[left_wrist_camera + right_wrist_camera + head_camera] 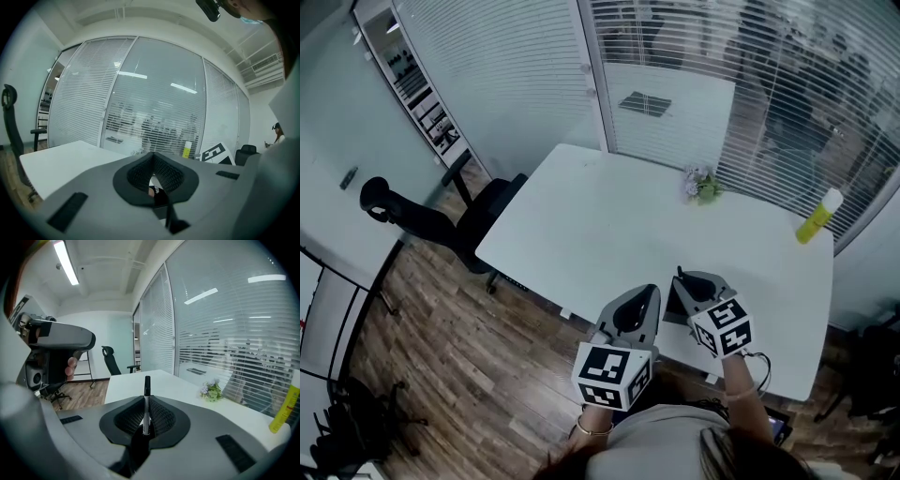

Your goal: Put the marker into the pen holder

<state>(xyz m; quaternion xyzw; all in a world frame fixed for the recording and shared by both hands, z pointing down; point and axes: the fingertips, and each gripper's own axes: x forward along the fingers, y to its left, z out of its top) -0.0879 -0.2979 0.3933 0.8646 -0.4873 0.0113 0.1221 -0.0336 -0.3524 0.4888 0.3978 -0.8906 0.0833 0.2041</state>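
Marker (pixel 146 401), slim, with a pale barrel and black cap, stands upright, pinched between the ribbed dark pads of the right gripper (pixel 145 414). The left gripper (pixel 153 160) has its jaws pressed together on nothing. Both hover at 6 o'clock over the smooth white table (pixel 600 225). A small bunch of flowers (pixel 701 186) sits at 12 o'clock, and a yellow bottle (pixel 818 217) at 2 o'clock.
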